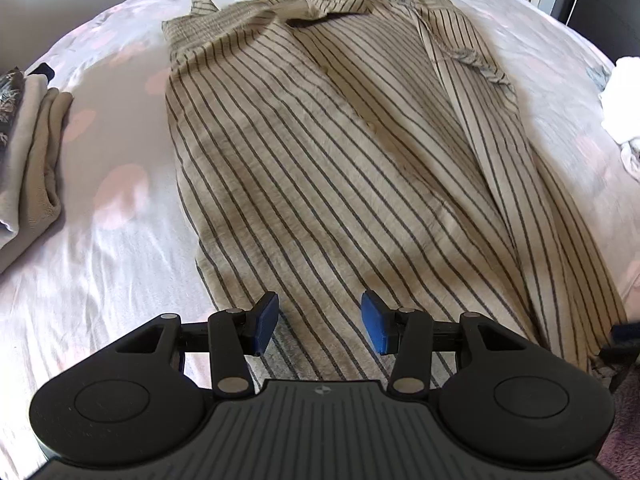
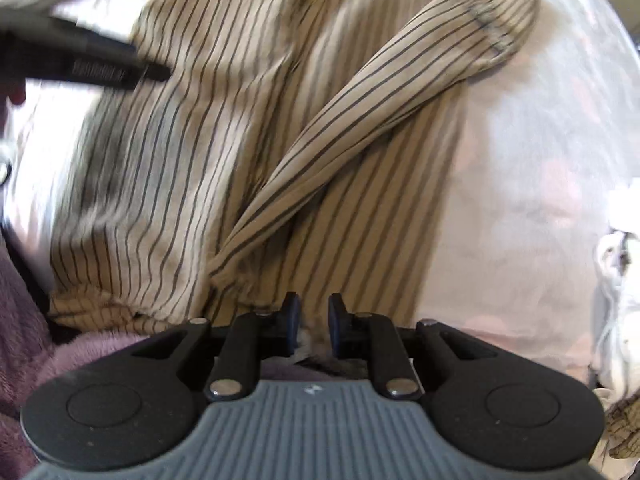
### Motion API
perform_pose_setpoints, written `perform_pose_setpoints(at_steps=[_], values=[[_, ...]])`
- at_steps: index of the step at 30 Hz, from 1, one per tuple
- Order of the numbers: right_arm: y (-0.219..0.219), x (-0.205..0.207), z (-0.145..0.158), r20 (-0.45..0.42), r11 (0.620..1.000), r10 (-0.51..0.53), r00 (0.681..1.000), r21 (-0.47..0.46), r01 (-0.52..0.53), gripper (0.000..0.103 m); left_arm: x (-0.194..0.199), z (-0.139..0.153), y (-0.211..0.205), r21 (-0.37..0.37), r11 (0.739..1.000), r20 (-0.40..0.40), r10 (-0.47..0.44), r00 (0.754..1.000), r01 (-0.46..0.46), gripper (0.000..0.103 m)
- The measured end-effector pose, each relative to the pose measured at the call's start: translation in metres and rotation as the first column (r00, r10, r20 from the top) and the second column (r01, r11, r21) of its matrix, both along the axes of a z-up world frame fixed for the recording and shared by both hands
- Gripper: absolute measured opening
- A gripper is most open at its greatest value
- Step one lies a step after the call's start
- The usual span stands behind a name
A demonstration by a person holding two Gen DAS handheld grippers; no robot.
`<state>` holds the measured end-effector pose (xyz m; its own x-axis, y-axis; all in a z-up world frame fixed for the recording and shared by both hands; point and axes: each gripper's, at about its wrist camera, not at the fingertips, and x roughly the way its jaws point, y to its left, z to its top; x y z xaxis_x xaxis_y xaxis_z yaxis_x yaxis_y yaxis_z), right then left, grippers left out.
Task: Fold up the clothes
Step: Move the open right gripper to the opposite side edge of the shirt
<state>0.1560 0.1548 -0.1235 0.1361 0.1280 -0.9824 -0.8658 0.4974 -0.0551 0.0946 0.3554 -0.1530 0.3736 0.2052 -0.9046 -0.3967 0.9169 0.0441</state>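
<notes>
Beige striped garment (image 1: pixel 320 152) flat on bed, sleeve folded inward.

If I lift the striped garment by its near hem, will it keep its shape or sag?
The striped garment likely sags: it lies thin and wrinkled on the bed. Its sleeve, folded loosely across the body, would probably slide off. It looks light, so one pinch should carry it.

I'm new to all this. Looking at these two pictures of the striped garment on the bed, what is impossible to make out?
- Striped garment: its near hem, left wrist view, hidden behind the left tool.
- Right tool: right wrist view, whether its narrow gap pinches cloth; the tool body blocks it.
- Folded pile: left wrist view, cut off by the left edge.
- White bundle: left wrist view, cut off by the right edge.
- Dark bar: right wrist view, blurred.
</notes>
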Motion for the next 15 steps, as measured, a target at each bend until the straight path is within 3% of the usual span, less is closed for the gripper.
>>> perform_pose_setpoints(at_steps=[7,13,15], values=[[-0.007,0.042,0.034,0.09,0.998,-0.055,0.994,0.007,0.055,0.024,0.005,0.012,0.004,0.038,0.999,-0.04,-0.037,0.998,0.039,0.049],[-0.002,0.079,0.037,0.085,0.996,-0.084,0.993,0.033,0.081,0.026,0.032,0.021,0.023,0.112,0.989,-0.13,-0.081,0.988,0.096,0.051],[0.001,0.094,0.039,0.093,0.995,-0.099,0.991,0.035,0.096,0.028,0.039,0.021,0.035,0.103,0.99,-0.135,-0.085,0.987,0.099,0.051]])
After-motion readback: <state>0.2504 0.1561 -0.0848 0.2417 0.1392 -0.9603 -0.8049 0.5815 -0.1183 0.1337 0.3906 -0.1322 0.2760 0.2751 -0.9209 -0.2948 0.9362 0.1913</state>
